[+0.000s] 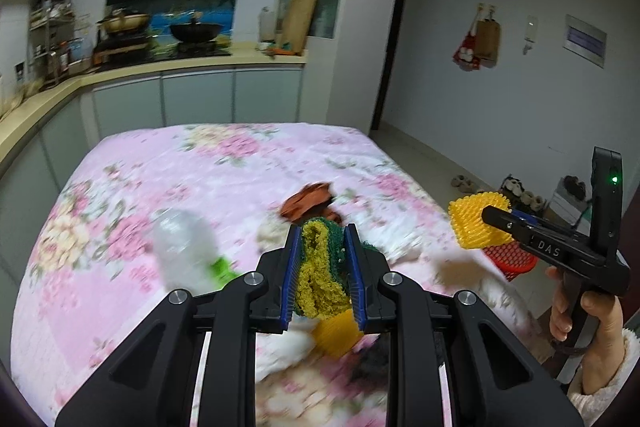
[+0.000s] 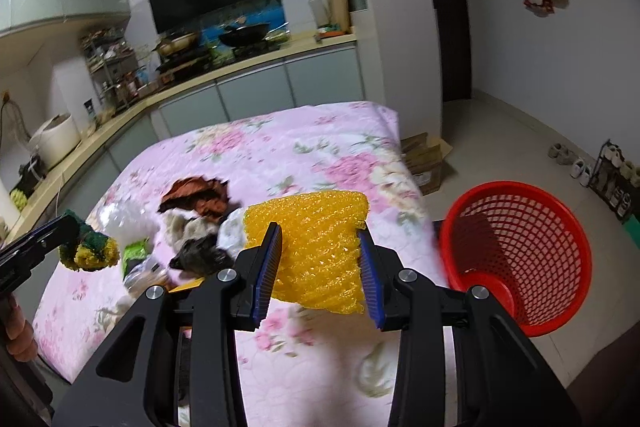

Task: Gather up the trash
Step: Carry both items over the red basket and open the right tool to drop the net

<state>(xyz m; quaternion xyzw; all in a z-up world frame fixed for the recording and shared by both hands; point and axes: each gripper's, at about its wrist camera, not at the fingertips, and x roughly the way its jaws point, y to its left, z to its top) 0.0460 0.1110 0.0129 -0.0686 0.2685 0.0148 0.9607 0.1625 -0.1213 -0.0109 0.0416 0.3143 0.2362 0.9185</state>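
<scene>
Yellow foam netting (image 2: 316, 255), light and squashy, is pinched mid-body by the right gripper (image 2: 320, 271) near the red basket (image 2: 516, 255); a soft sponge (image 1: 322, 267) is clamped in the left gripper (image 1: 322, 275) above the table.

The sponge (image 1: 322, 269), yellow with a dark green scouring face, is folded and squeezed upright between the left gripper's (image 1: 323, 277) blue pads, lifted off the floral cloth (image 2: 320, 147). The yellow foam net (image 2: 316, 251), a bumpy mesh sleeve, is pinched in the right gripper (image 2: 320, 271) above the cloth's right edge, just left of the basket (image 2: 516, 255). The basket, red plastic lattice, stands on the floor to the right. More trash lies mid-cloth: a rust-brown wrapper (image 2: 196, 199), crumpled white paper (image 2: 188, 227), a clear bottle (image 1: 182, 247), blurred.
</scene>
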